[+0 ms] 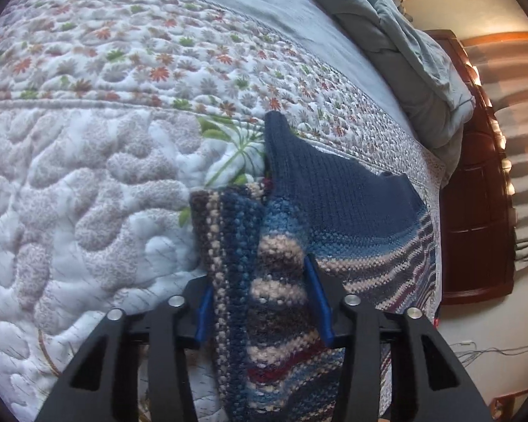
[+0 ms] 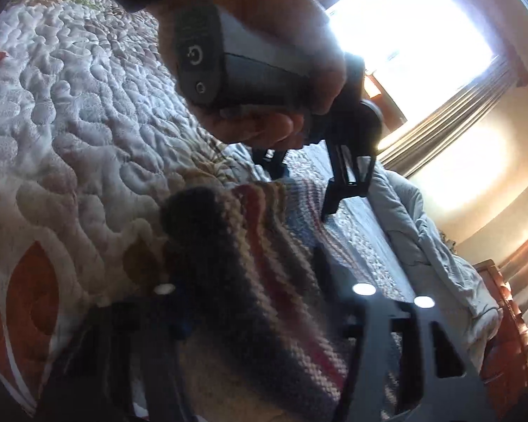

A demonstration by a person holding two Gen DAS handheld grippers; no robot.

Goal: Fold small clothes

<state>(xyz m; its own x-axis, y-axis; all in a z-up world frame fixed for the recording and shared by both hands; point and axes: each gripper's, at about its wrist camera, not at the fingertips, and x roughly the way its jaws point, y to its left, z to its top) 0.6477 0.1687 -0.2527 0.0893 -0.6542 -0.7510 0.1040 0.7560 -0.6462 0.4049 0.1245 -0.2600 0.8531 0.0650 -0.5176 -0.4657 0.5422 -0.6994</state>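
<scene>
A small striped knit sweater (image 1: 338, 211), navy with cream, blue and dark red bands, lies on a quilted bedspread (image 1: 88, 183). My left gripper (image 1: 260, 281) is shut on a bunched fold of the sweater, its blue pads pressed on both sides of the knit. In the right wrist view my right gripper (image 2: 243, 302) is shut on another bunched part of the sweater (image 2: 264, 246), blurred and close to the lens. The person's hand holds the left gripper's handle (image 2: 228, 59) just above it.
A crumpled grey duvet (image 1: 415, 45) is piled along the far side of the bed. A dark wooden footboard (image 1: 475, 193) stands at the bed's right edge. A bright curtained window (image 2: 422, 45) is beyond.
</scene>
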